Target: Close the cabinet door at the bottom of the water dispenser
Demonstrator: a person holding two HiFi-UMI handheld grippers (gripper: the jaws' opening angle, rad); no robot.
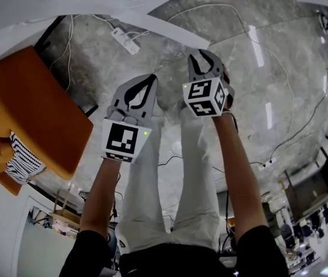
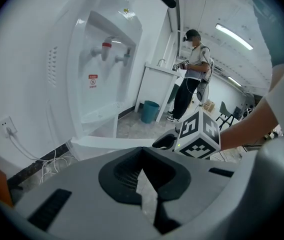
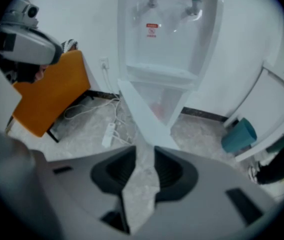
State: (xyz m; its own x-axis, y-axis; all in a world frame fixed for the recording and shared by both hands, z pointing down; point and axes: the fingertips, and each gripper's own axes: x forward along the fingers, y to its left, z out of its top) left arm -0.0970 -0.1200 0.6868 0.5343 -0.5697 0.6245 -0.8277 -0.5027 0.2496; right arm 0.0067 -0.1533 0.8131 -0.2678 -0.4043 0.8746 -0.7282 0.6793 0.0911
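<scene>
The white water dispenser stands against the wall with its bottom cabinet door swung out toward me, seen edge-on. In the left gripper view the door shows as a low white slab below the dispenser. In the head view the door's edge lies just beyond both grippers. My right gripper is open and empty, a short way from the door's end. My left gripper hangs beside it, its tips together on nothing. The right gripper also shows in the left gripper view.
An orange chair stands to the left. A white power strip and cables lie on the marble floor. A teal bin sits right of the dispenser beside a white table. A person stands farther back.
</scene>
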